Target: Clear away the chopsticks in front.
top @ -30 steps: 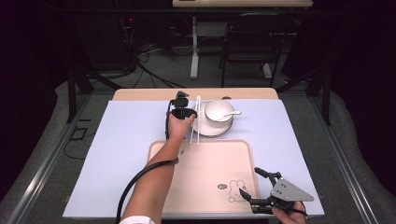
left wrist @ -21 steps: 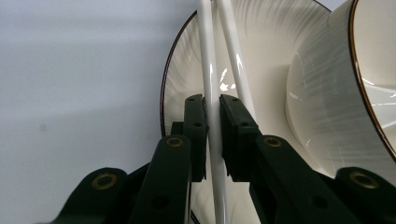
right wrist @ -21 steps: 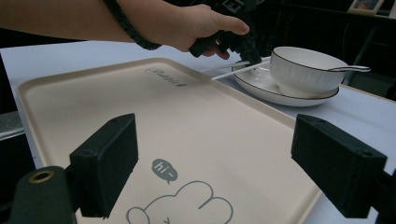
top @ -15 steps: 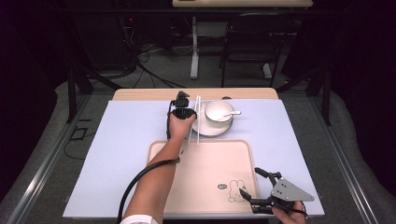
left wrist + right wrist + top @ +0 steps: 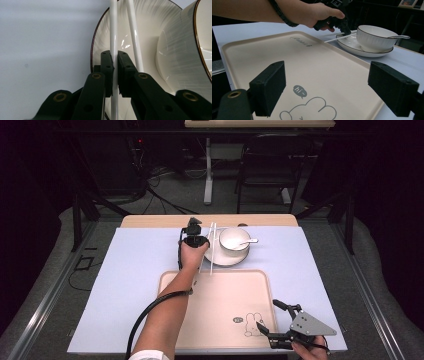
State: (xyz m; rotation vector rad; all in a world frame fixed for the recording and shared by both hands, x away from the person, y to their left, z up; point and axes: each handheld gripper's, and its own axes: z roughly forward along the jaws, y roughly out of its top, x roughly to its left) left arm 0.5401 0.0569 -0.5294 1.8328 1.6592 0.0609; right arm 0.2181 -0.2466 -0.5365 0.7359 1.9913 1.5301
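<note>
Left tool (image 5: 113, 72) clamped on thin glossy white chopstick (image 5: 113, 30), mid-shaft. Looks light, stiff, slippery, so could twist. Right tool (image 5: 332, 87) wide open, empty.

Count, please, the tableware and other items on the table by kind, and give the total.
Chopsticks: 2
Plate: 1
Bowl: 1
Spoon: 1
Tray: 1
Total: 6

The left gripper has its jaws closed on one chopstick; the right gripper is open over the tray.
</note>
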